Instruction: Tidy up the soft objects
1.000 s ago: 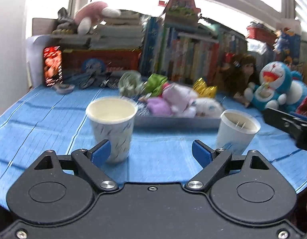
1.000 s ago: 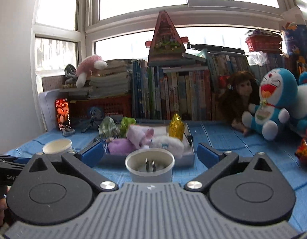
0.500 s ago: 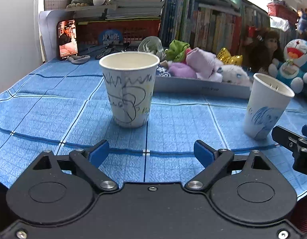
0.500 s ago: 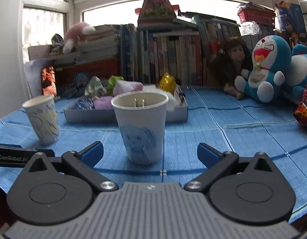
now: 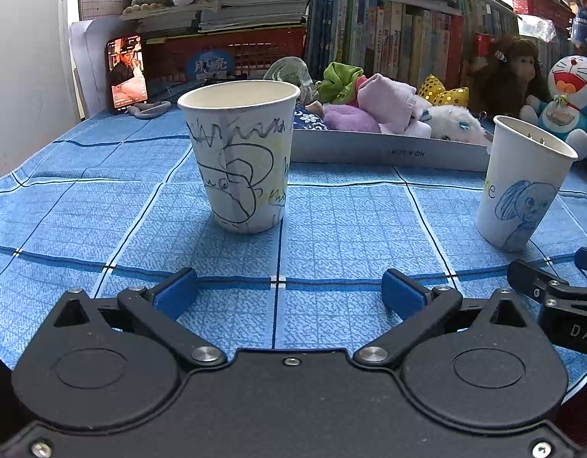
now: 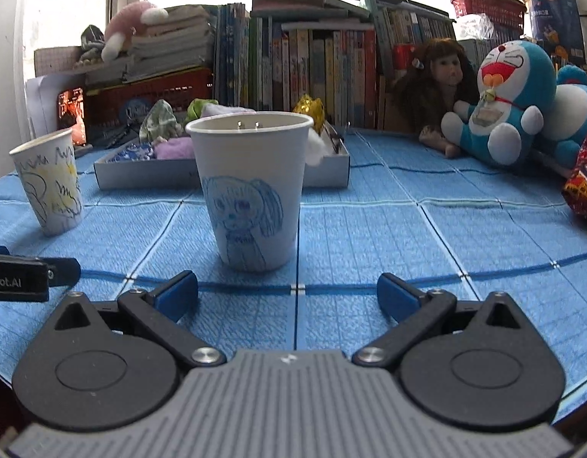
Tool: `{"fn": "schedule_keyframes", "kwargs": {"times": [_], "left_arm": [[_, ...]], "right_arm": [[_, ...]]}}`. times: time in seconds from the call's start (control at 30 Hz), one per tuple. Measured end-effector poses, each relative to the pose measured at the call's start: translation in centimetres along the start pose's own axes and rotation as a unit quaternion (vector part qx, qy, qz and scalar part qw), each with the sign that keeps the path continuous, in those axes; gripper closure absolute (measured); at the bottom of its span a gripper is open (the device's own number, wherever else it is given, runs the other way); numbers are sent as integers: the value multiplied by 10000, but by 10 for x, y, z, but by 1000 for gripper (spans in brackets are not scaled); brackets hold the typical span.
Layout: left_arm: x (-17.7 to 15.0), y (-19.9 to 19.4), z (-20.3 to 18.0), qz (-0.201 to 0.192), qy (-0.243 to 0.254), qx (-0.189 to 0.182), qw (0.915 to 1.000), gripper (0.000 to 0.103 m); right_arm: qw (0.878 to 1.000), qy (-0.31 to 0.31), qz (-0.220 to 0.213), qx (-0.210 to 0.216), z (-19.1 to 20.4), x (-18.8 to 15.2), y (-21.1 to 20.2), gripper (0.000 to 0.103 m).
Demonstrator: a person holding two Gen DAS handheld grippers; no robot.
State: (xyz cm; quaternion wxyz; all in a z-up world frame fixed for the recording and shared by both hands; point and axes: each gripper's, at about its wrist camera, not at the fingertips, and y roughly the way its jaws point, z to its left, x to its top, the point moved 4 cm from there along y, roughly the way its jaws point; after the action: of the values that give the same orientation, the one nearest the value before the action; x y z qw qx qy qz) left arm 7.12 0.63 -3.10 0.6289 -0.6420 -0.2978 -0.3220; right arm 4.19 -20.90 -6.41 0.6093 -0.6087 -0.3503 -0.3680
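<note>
A grey tray (image 5: 385, 149) at the back of the blue cloth holds several soft things: a green scrunchie (image 5: 339, 80), a pink sock (image 5: 385, 101), a purple piece (image 5: 350, 118), a white plush (image 5: 451, 126), a gold bow (image 5: 442, 93). The tray also shows in the right wrist view (image 6: 148, 171). A scribbled paper cup (image 5: 242, 156) stands ahead of my open, empty left gripper (image 5: 289, 292). A cup with a blue drawing (image 6: 251, 187) stands ahead of my open, empty right gripper (image 6: 287, 292); it also shows in the left wrist view (image 5: 522, 183).
A Doraemon plush (image 6: 510, 103) and a doll (image 6: 438, 76) sit at the back right. Books (image 6: 312, 65) line the back. A phone (image 5: 127, 72) leans at the back left. A red patterned object (image 6: 583, 183) lies at the right edge.
Both grippers have dropped lower and pulled back toward the table's front edge, so the cups now appear from the side. Both stay open and empty.
</note>
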Motion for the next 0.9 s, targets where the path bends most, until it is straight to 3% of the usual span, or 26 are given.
{"fn": "schedule_keyframes", "kwargs": {"times": [0.9], "left_arm": [[-1, 2, 0, -48, -12, 98, 9999, 0]], "right_arm": [[9998, -204, 40, 47, 3, -2, 3, 0]]}}
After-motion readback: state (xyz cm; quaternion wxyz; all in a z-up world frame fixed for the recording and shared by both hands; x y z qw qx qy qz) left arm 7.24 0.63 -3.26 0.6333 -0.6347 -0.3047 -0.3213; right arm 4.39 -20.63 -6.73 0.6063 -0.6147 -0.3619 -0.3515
